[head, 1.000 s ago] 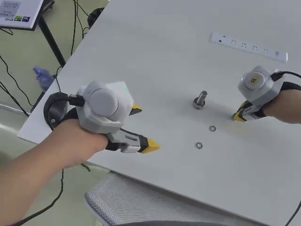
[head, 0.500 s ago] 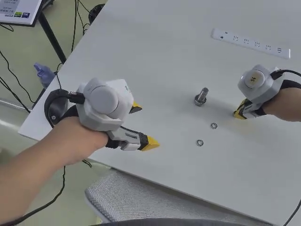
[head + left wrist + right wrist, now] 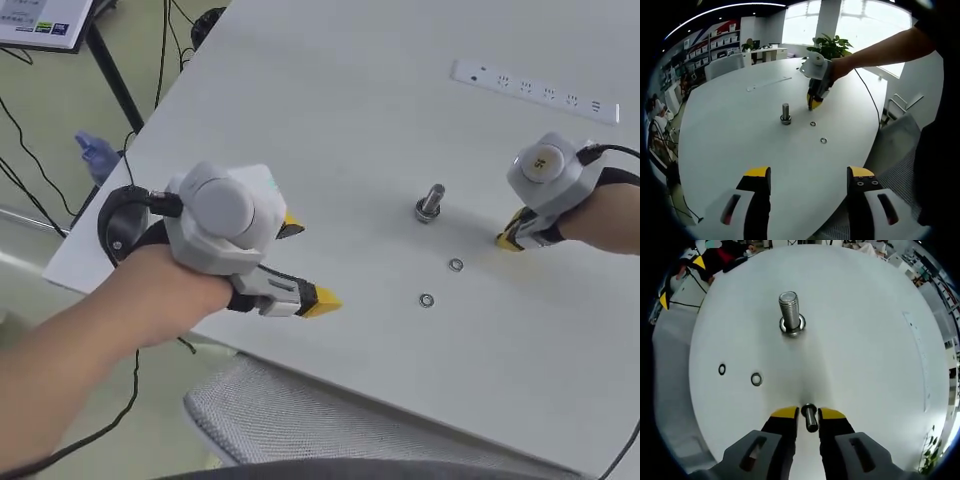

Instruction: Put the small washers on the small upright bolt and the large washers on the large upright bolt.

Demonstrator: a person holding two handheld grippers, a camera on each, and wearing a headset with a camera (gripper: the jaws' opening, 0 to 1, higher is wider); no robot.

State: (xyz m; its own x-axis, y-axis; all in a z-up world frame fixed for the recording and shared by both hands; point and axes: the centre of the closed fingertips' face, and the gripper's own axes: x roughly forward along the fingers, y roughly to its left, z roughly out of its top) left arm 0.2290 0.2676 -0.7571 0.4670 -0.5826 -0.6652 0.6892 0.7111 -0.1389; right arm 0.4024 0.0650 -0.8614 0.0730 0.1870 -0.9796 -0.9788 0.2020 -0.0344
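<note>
A large steel bolt (image 3: 430,203) stands upright mid-table with a ring around its base (image 3: 790,326). Two small washers (image 3: 456,265) (image 3: 427,300) lie flat on the white table (image 3: 330,120) just in front of it. To the bolt's right, my right gripper (image 3: 510,240) rests tips-down on the table. In the right gripper view its yellow-tipped jaws are shut on a small bolt (image 3: 809,416) that stands between them. My left gripper (image 3: 307,263) hovers open near the table's front-left edge, holding nothing. The left gripper view shows the bolt (image 3: 785,113) and washers (image 3: 813,123) (image 3: 823,140) well ahead of it.
A white power strip (image 3: 535,92) lies at the back right of the table. A grey mesh chair (image 3: 300,420) sits under the front edge. Cables and a black stand (image 3: 110,85) are on the floor to the left.
</note>
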